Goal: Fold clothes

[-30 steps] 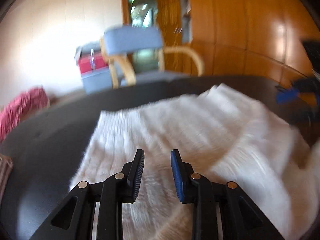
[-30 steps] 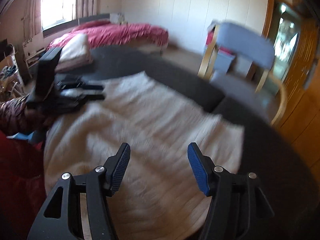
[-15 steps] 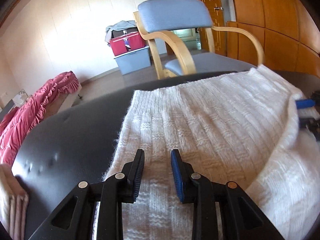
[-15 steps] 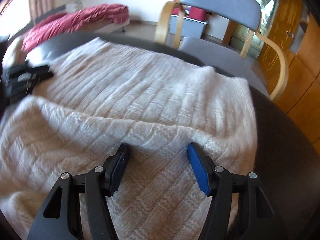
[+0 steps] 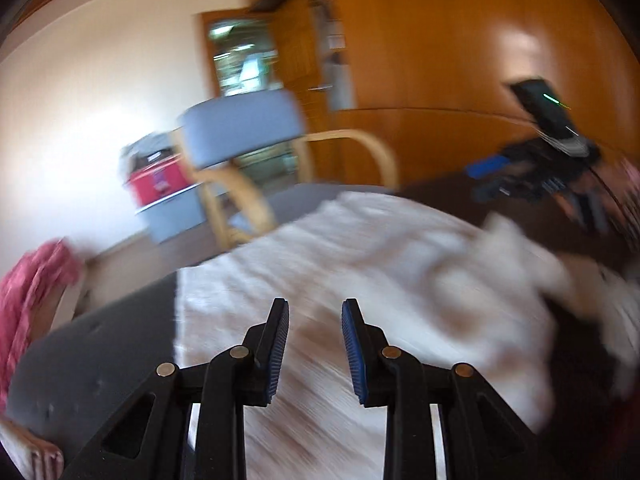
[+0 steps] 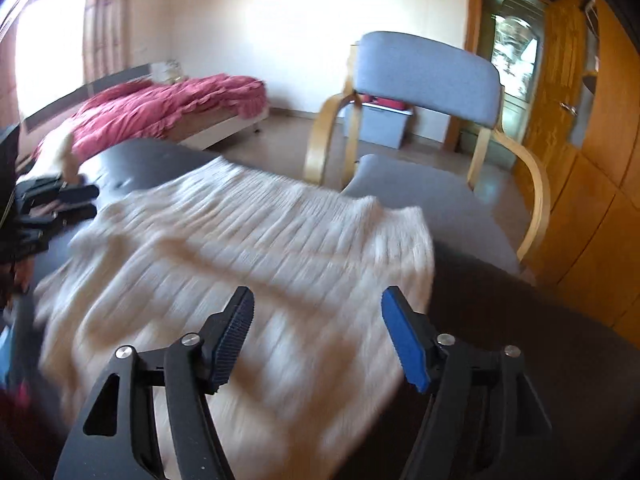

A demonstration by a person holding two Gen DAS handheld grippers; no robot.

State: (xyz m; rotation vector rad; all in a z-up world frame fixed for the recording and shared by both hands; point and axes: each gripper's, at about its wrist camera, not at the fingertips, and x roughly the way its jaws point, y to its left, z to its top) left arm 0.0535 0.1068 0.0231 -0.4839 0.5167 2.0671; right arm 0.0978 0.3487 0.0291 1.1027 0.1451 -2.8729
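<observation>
A cream ribbed knit sweater [image 6: 248, 264] lies spread on the dark table [image 6: 540, 352], one part folded over. It also fills the blurred left wrist view as a pale sweater [image 5: 380, 264]. My left gripper [image 5: 315, 312] hangs above the knit, jaws a narrow gap apart with nothing between them. My right gripper [image 6: 318, 300] hovers over the sweater's near right part; its jaws are opening and hold nothing. Each gripper appears in the other's view: the right gripper [image 5: 532, 172] at the far right, the left gripper [image 6: 52, 200] at the far left.
A blue-cushioned wooden armchair [image 6: 428, 68] stands just beyond the table's far edge. A bed with a red ruffled cover [image 6: 160, 108] is at the back left. Wooden wardrobe doors [image 6: 592, 128] line the right wall. A red and grey storage box [image 5: 160, 184] sits behind the chair.
Both grippers lifted off the knit and pulled back from it. The right jaws have spread wider. The left view swung and blurred; the right gripper in it now rides higher above the table.
</observation>
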